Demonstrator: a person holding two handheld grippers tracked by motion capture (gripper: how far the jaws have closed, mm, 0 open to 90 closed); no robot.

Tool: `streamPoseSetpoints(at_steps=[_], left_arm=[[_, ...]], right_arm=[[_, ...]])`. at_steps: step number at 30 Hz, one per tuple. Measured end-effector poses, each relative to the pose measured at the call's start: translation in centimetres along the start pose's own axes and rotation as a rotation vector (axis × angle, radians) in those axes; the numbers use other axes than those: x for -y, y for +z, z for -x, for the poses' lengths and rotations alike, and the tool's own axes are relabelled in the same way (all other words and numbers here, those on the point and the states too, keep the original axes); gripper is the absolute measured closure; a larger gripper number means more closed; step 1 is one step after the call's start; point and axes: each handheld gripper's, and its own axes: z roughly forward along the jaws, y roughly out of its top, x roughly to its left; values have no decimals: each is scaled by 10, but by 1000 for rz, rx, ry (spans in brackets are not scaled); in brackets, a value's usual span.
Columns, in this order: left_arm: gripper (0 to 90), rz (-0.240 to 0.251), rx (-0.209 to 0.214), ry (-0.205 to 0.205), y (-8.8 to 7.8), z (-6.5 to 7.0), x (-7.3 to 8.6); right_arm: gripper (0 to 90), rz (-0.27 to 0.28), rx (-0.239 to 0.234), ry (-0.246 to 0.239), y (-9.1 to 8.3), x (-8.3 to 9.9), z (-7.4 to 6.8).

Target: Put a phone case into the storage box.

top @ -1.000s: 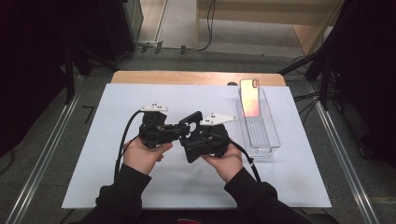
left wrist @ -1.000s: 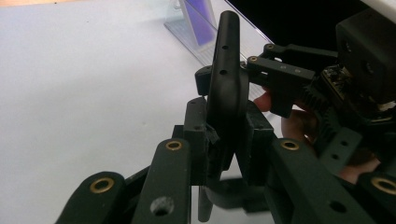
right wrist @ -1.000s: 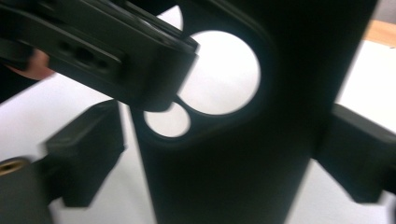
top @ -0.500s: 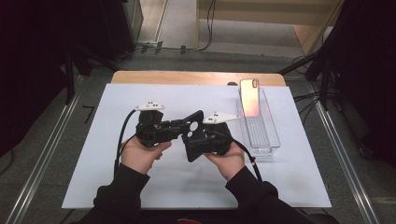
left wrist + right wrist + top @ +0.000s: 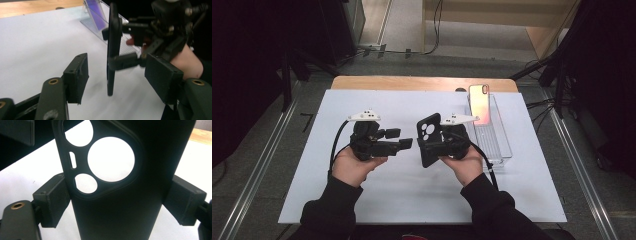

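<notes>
A black phone case with round camera cut-outs stands upright above the white mat, and my right gripper is shut on its two long sides. In the right gripper view the case is clamped between the two pads. My left gripper is open just left of the case, apart from it. In the left gripper view the case shows edge-on beyond that gripper's spread jaws. A phone with a pinkish screen leans in a clear tray.
A white mat covers most of the wooden table. The clear tray lies along the mat's right side, close to my right hand. Metal rails run down both sides of the table.
The two grippers have drawn apart: the left one shifted left and now holds nothing. The case has turned more upright in the right gripper.
</notes>
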Motion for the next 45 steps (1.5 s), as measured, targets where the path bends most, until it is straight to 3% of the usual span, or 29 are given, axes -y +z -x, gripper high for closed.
streamPoseSetpoints(at_steps=[2, 7, 11, 15, 17, 23, 31, 39, 45], left_arm=[[351, -3, -10, 16, 1, -4, 5], [350, -10, 9, 13, 1, -13, 19], [349, -31, -8, 49, 1, -17, 29], [321, -38, 8, 31, 2, -22, 40], [320, -47, 0, 36, 2, -24, 44], [320, -72, -6, -8, 0, -32, 59], [320, -84, -35, 4, -11, -38, 74], [320, -89, -70, -14, -20, -40, 85], [321, -94, -72, -32, -24, -42, 90]], right_arm=[[127, 0, 0, 6, -2, -1, 5], [127, 6, -20, 18, -11, -6, 14], [127, 6, -41, 19, -18, -10, 20], [126, -3, -70, 26, -25, -15, 28], [127, 6, -67, 22, -29, -17, 30], [127, 12, -60, 24, -42, -24, 39], [127, 27, -50, 49, -59, -32, 55], [127, 44, -7, 71, -75, -39, 74], [126, 63, 40, 90, -85, -42, 92]])
